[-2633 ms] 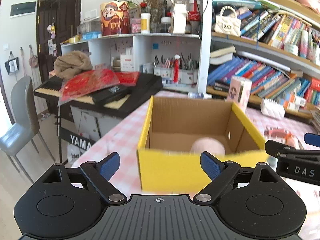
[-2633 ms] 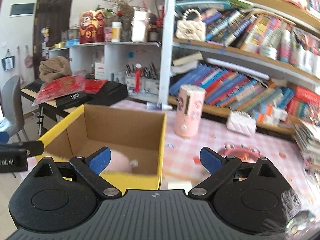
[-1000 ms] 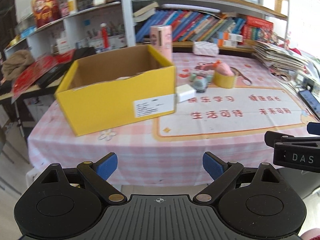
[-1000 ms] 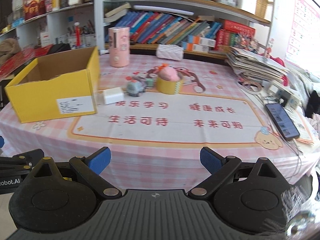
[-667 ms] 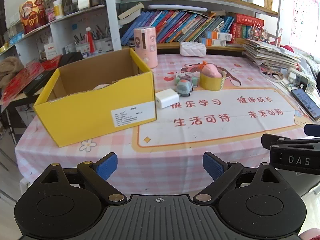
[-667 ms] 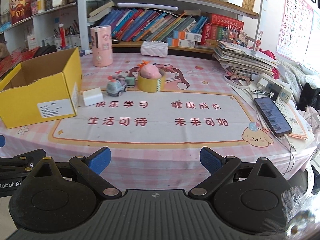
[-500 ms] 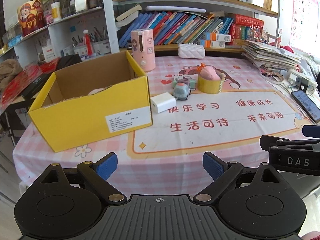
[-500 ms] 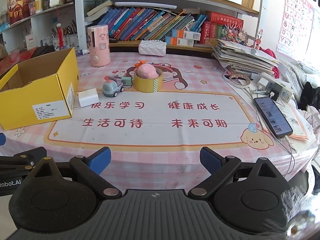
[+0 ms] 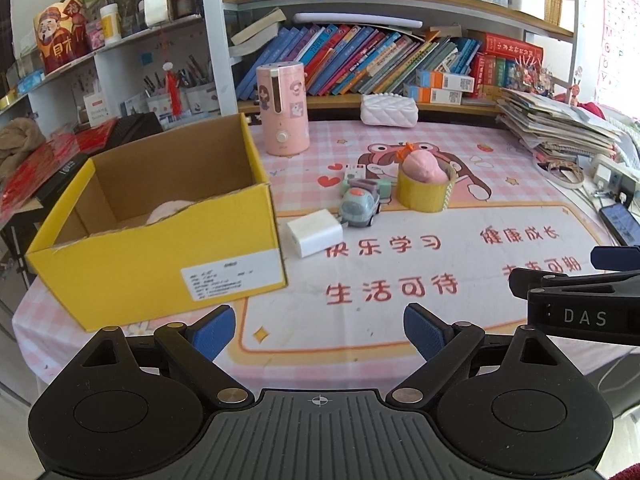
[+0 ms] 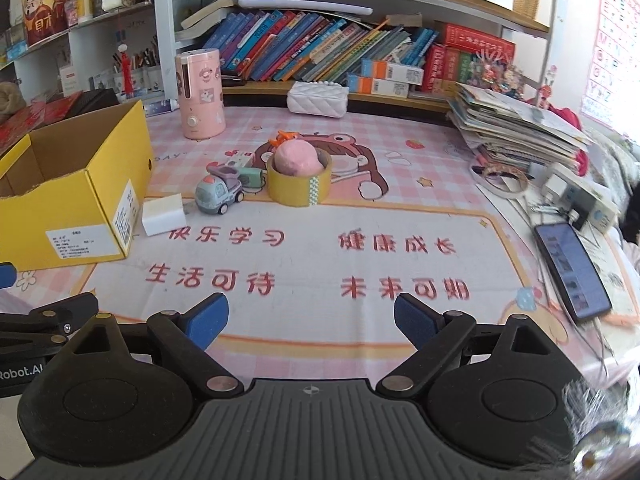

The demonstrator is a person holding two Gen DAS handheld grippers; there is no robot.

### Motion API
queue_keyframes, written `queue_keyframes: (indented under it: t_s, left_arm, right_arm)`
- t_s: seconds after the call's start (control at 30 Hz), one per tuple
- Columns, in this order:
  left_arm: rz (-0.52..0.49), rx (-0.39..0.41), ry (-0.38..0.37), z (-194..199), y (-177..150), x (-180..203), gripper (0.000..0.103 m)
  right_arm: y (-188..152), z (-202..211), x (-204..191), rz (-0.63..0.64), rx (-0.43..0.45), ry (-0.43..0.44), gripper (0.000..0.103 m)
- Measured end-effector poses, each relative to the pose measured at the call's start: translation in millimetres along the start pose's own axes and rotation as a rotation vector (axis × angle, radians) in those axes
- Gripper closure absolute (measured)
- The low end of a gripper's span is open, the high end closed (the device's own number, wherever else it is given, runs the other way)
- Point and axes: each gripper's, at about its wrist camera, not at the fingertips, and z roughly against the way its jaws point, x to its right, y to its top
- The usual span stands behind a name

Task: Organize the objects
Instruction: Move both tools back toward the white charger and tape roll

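Note:
A yellow cardboard box (image 9: pixel 160 256) stands open on the left of the table, also in the right wrist view (image 10: pixel 76 204); a pale pink round thing (image 9: pixel 170 211) lies inside it. Beside it sit a white charger block (image 9: pixel 315 233) (image 10: pixel 163 214), a small toy truck (image 9: pixel 359 205) (image 10: pixel 219 194), and a yellow tape roll (image 9: pixel 426 192) (image 10: pixel 299 186) with a pink ball (image 10: pixel 298 159) resting in it. My left gripper (image 9: pixel 318 330) is open and empty at the table's near edge. My right gripper (image 10: pixel 310 320) is open and empty beside it.
A pink humidifier (image 9: pixel 283 108) and a white quilted pouch (image 9: pixel 389 109) stand at the back by the bookshelf (image 10: pixel 360 56). A stack of papers (image 10: pixel 516 124), a power strip (image 10: pixel 580 200) and a phone (image 10: pixel 570 270) lie at the right. A printed mat (image 10: pixel 320 256) covers the table.
Both grippers have drawn back from over the box to the table's near edge, then eased forward a little. Both stay open and empty.

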Motion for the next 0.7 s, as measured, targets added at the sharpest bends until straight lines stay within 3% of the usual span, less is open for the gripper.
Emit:
queue_keyframes:
  t_s: [0.23,0.5,0.7]
  left_arm:
    - [0.024,-0.012,0.012,-24.5,17.6,16.9,0.022]
    - [0.047,-0.035,0.049,-49.4,33.4,31.8,0.049]
    - [0.057,-0.027,0.140,-76.0,49.8,41.4,0.052]
  right_arm:
    - [21.4,-26.8,19.6,0.027,-0.005,0.038,0.014]
    - [41.5,-61.1,40.9,0.040,-0.036,0.114,0.034]
    - [60.3,-84.6,53.6,0.046,-0.025,0.155,0.035]
